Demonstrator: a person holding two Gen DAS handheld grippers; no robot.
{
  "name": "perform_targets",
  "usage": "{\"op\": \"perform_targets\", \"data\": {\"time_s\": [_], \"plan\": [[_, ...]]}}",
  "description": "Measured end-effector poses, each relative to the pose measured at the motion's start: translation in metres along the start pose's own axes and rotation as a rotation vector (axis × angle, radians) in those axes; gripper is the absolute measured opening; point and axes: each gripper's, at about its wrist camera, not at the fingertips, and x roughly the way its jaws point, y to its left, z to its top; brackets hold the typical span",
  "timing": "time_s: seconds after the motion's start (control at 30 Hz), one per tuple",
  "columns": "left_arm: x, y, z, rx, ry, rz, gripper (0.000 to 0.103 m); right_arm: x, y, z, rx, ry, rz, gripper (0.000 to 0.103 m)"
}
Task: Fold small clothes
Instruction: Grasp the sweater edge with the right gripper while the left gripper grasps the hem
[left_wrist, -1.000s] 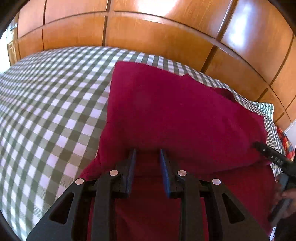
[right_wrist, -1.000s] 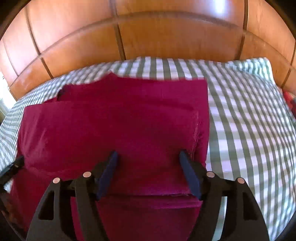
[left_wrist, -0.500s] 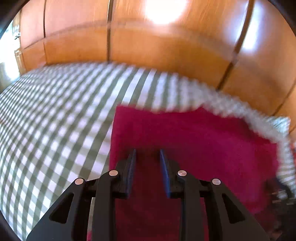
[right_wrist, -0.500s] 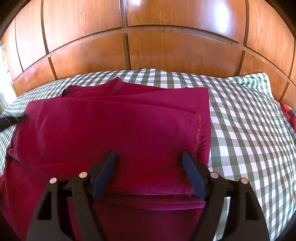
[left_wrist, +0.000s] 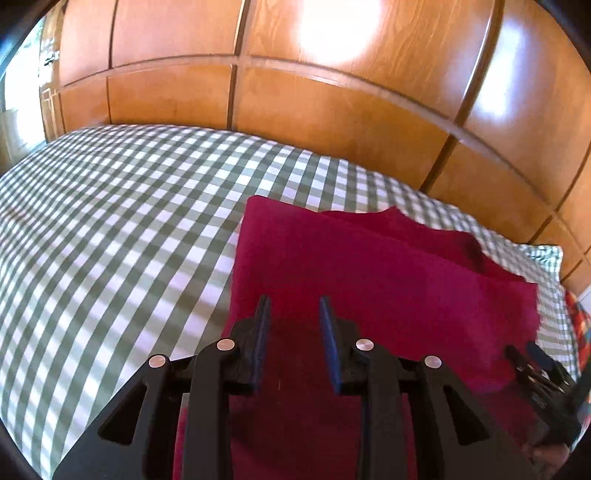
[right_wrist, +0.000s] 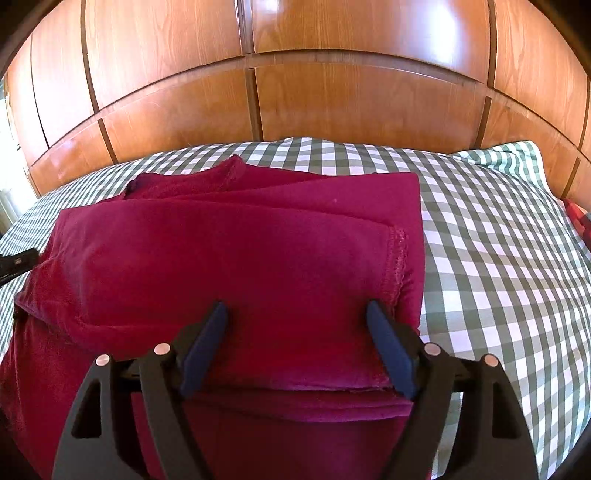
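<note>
A: Where does the garment (right_wrist: 240, 266) lie, and how much folding does it show?

B: The dark red garment lies on the checked bedspread (right_wrist: 498, 258), just ahead of and under both pairs of fingers. Its top layer is doubled over onto the part below; the free hem of that layer runs across just below the tips of the right gripper (right_wrist: 295, 314). A stitched edge, perhaps a sleeve, lies tucked in beside the right-hand finger.

A: And the fingers themselves?

B: The right gripper's jaws are opening, wide apart above the cloth, with nothing pinched between them. The left gripper (left_wrist: 293, 306) stands with a narrow gap, and the gap shows only the garment's surface below; no cloth is caught in it.

A: So what is done?

B: I judge one fold across laid and let go. The collar end (right_wrist: 221, 173) shows beyond the folded layer, near the wooden headboard (right_wrist: 332, 92).

A: What is left?

B: Probably another fold to make the bundle smaller, and some tidying of the left side, where the edge (right_wrist: 33, 291) sits rumpled. Whether more clothes wait cannot be told.
</note>
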Motion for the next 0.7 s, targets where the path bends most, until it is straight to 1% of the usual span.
{"op": "perform_targets", "data": {"time_s": [0.03,0.1,0.17,0.3,0.37,0.43,0.47,0.5,0.6,0.63,0.7], "plan": [[-0.009,0.000,-0.003,0.001,-0.009,-0.006,0.026,0.000,0.000,0.000,0.000,0.000,-0.001,0.078],[-0.026,-0.001,-0.008,0.012,-0.031,-0.001,0.036,0.000,0.000,0.000,-0.003,0.000,-0.004,0.078],[-0.044,0.000,-0.015,0.021,-0.060,0.002,0.037,-0.001,0.001,0.000,-0.007,0.000,-0.010,0.078],[-0.070,0.004,-0.026,0.030,-0.080,0.009,0.037,-0.002,0.007,0.002,-0.029,0.006,-0.045,0.079],[-0.081,0.008,-0.034,0.026,-0.079,0.003,0.037,-0.005,0.010,0.003,-0.043,0.015,-0.067,0.080],[-0.087,0.012,-0.040,0.020,-0.075,0.005,0.037,-0.010,0.012,0.003,-0.053,0.025,-0.086,0.085],[-0.092,0.014,-0.044,0.020,-0.074,0.006,0.037,-0.014,0.013,0.003,-0.053,0.029,-0.103,0.094],[-0.094,0.015,-0.047,0.021,-0.074,0.007,0.037,-0.020,0.013,0.001,-0.043,0.032,-0.115,0.098],[-0.098,0.020,-0.056,0.022,-0.065,0.018,0.037,-0.037,0.011,-0.009,-0.019,0.031,-0.081,0.098],[-0.099,0.022,-0.059,0.021,-0.059,0.020,0.045,-0.041,0.011,-0.012,-0.019,0.033,-0.079,0.098],[-0.102,0.026,-0.067,0.023,-0.058,0.028,0.054,-0.050,0.010,-0.021,-0.017,0.051,-0.062,0.098]]}}
